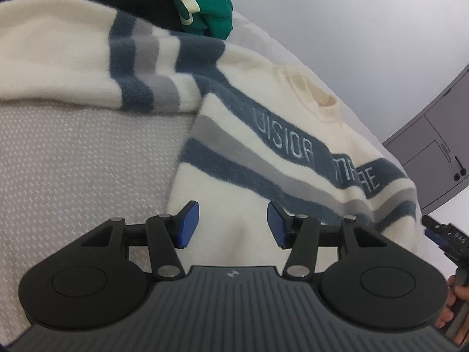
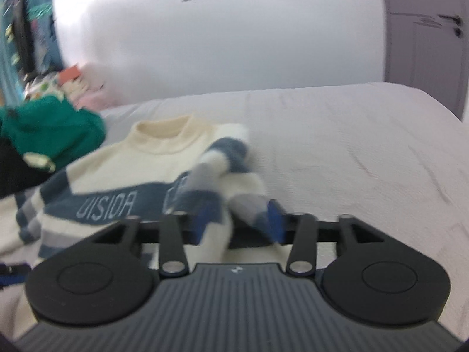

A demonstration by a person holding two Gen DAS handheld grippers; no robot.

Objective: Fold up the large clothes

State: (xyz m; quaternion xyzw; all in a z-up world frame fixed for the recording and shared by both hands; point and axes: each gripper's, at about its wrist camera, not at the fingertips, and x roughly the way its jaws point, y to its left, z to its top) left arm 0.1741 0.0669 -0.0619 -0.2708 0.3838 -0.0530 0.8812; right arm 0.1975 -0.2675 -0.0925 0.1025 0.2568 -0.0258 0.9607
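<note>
A cream sweater [image 1: 258, 123] with blue and grey stripes and pale lettering lies on a grey bedspread [image 1: 88, 161]. One sleeve [image 1: 73, 58] stretches out to the left. My left gripper [image 1: 233, 223] hovers open over the sweater's cream lower part, with nothing between its blue pads [image 1: 187, 224]. In the right wrist view the picture is blurred. The sweater's other sleeve [image 2: 222, 173] is folded across the body, and its end lies between the parted jaws of my right gripper [image 2: 239, 220]. The pads [image 2: 275, 223] do not press on it. The collar [image 2: 167, 135] points away from me.
A green garment [image 2: 49, 129] and something black [image 2: 17, 170] lie beyond the sweater's left side. Bare bedspread [image 2: 351, 152] stretches to the right. A white wall and a grey door [image 2: 425, 38] stand behind the bed. A hand [image 1: 451, 302] holds the right gripper [image 1: 445, 234].
</note>
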